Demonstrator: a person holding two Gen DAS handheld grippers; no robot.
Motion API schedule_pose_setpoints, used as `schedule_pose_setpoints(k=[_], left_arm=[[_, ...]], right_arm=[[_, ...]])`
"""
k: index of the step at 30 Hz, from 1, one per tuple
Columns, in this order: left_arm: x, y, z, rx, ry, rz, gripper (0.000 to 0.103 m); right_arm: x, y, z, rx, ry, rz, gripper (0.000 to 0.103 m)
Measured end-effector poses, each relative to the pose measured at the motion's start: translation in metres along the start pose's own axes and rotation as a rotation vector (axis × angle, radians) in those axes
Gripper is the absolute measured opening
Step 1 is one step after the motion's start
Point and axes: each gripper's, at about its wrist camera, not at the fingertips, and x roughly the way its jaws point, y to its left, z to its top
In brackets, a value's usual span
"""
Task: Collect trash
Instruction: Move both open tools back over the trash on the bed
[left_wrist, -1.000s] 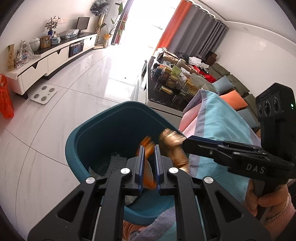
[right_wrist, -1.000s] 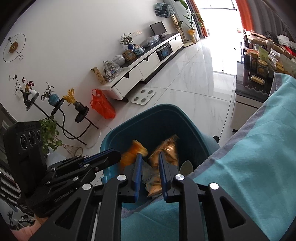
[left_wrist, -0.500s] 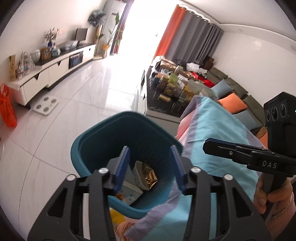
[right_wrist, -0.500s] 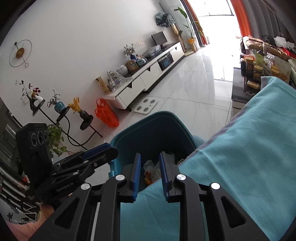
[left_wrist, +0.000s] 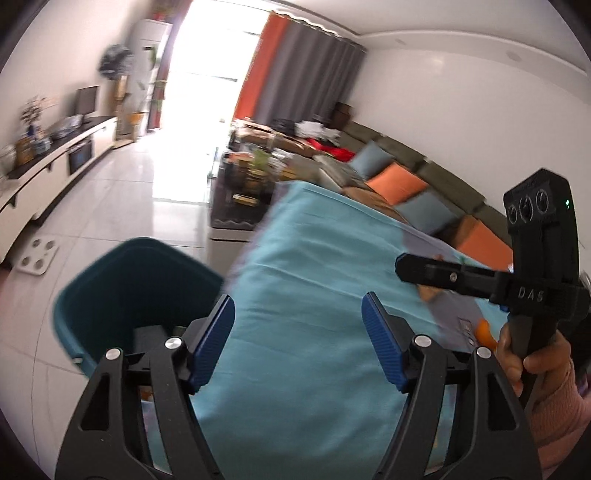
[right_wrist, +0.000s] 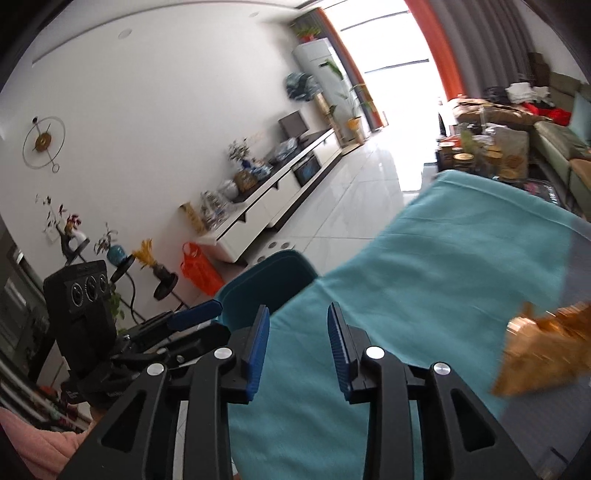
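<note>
Both grippers are pulling back from the teal bin (left_wrist: 122, 288) over the turquoise cloth (left_wrist: 314, 295), with the wrappers they were carrying a second ago gone from their jaws. Left gripper (left_wrist: 298, 338) is hanging with jaws wide apart, just been opening, nothing between; right gripper (right_wrist: 298, 345) is partly open, also just opening, empty. Blurry golden wrapper (right_wrist: 546, 350) is lying on the cloth right of the right gripper.

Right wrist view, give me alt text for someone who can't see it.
The right gripper, open and empty, points over a teal cloth, with a crumpled gold wrapper lying at right. The teal bin and the left gripper sit at left.
</note>
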Motion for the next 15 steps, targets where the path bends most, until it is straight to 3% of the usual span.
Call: schedule_pose_setpoints(k=[15], left_arm=[[0.069,-0.094,-0.013,0.133,0.138,-0.158,0.07]], right_arm=[[-0.104,-0.088,-0.064,0.2,-0.117,-0.205,0.031]])
